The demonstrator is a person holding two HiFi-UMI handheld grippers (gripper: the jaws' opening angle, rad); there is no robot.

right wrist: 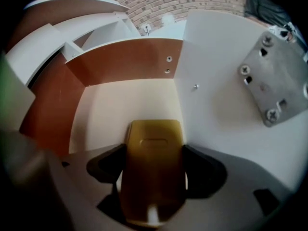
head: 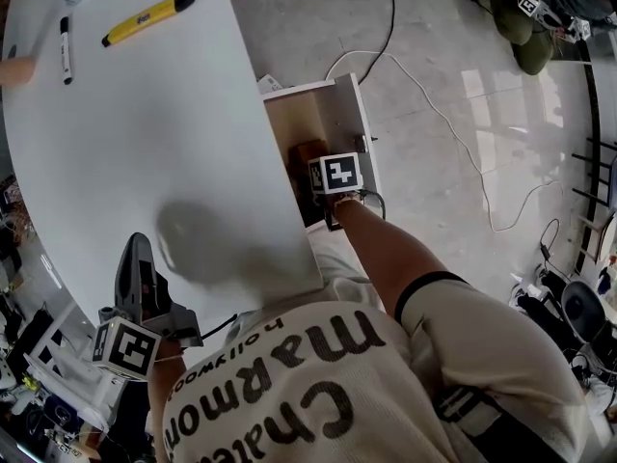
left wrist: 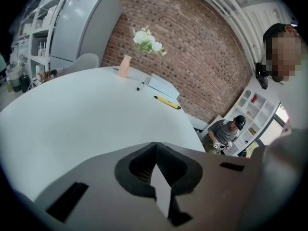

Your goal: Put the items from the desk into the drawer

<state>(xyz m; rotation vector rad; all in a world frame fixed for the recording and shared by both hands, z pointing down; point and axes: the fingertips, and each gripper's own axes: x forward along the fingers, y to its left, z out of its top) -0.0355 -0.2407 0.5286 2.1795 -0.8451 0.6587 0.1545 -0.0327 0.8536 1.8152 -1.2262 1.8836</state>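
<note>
The white desk [head: 145,143] carried a cutter [head: 149,16] and marker [head: 66,50] at 11 o'clock. At its 3 o'clock edge the drawer [head: 339,114] stood open over tiled floor [head: 434,46]. Inside, the right gripper [right wrist: 154,170] clamped a yellow case [right wrist: 154,138]; the left gripper [left wrist: 156,150] hung closed, empty.

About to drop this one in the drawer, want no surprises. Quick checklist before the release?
1. Open drawer: ok, it stands pulled out beside the desk.
2. Grip: ok, the right fingers clamp the yellow item on both sides.
3. Item inside the drawer walls: ok, floor and back wall show beyond it.
4. Landing spot free: cannot tell, the item hides the floor below it.
5. Idle left gripper out of the way: ok, shut, empty, at the desk's near edge.
6. Emptied desk: not ok, cutter and marker lie there.
</note>
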